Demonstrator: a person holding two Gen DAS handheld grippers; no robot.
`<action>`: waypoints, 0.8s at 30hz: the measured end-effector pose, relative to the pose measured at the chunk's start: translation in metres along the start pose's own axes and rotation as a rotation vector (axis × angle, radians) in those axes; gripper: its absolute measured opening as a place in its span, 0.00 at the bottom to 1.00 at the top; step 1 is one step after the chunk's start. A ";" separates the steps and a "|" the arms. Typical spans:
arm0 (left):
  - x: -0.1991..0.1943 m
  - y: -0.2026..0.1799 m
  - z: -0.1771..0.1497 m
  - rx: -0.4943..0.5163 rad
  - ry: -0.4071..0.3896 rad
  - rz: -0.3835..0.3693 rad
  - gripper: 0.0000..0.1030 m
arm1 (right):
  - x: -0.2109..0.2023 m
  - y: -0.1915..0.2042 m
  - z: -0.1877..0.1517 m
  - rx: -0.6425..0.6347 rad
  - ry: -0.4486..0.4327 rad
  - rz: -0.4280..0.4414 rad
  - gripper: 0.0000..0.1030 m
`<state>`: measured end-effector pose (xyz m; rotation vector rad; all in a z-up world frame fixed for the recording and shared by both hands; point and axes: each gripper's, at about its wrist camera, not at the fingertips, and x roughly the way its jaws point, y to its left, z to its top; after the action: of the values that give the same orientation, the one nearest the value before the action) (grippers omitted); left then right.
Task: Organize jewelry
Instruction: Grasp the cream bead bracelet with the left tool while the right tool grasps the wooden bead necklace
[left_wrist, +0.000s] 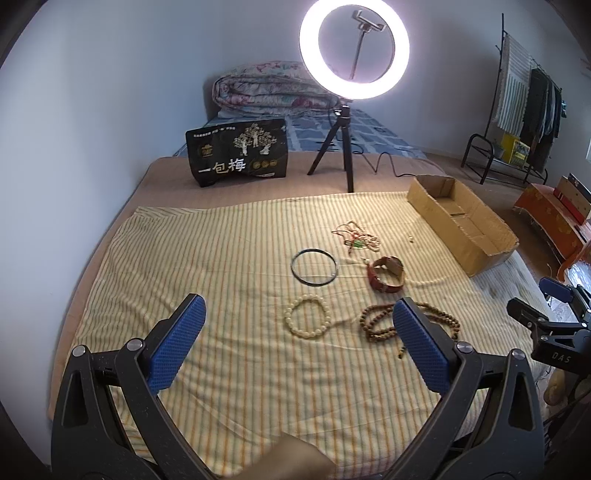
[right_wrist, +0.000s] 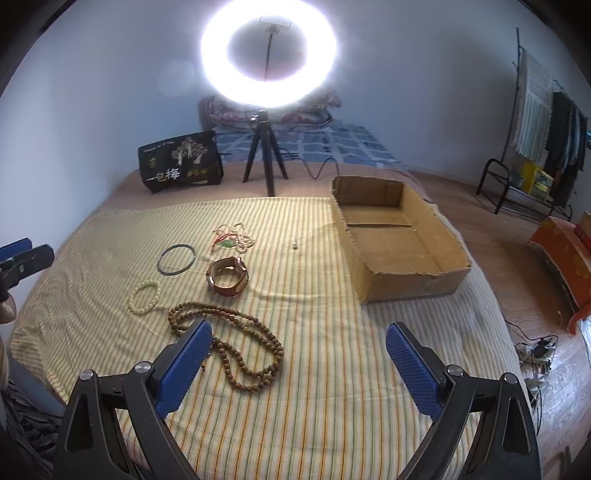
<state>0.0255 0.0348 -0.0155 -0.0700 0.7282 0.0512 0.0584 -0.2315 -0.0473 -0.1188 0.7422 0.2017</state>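
Observation:
Jewelry lies on a striped cloth (left_wrist: 229, 258): a dark bangle (left_wrist: 314, 266), a cream bead bracelet (left_wrist: 307, 317), a brown bead necklace (right_wrist: 236, 343), a red-brown watch (right_wrist: 227, 276), a tangle of pearl and red cord pieces (right_wrist: 233, 236) and a small loose bead (right_wrist: 294, 244). An open cardboard box (right_wrist: 395, 240) with nothing in it stands at the right. My left gripper (left_wrist: 298, 339) is open, hovering just before the cream bracelet and the necklace (left_wrist: 376, 321). My right gripper (right_wrist: 298, 350) is open above the cloth, with the necklace by its left finger.
A lit ring light on a tripod (left_wrist: 345, 147) and a black printed bag (left_wrist: 238, 153) stand behind the cloth. A folded quilt (left_wrist: 266, 88) lies at the bed's far end. A clothes rack (right_wrist: 543, 147) and an orange item (right_wrist: 565, 254) are on the right.

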 end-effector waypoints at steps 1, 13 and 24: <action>0.003 0.002 0.003 0.006 0.006 -0.007 1.00 | 0.002 0.001 0.002 -0.015 0.007 0.013 0.89; 0.066 0.018 0.017 0.056 0.160 -0.090 0.90 | 0.054 0.020 0.019 -0.248 0.097 0.121 0.90; 0.135 0.015 -0.002 0.068 0.368 -0.150 0.53 | 0.114 0.050 0.003 -0.454 0.245 0.229 0.97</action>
<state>0.1235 0.0522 -0.1074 -0.0691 1.0892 -0.1332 0.1316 -0.1662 -0.1246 -0.4985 0.9453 0.5810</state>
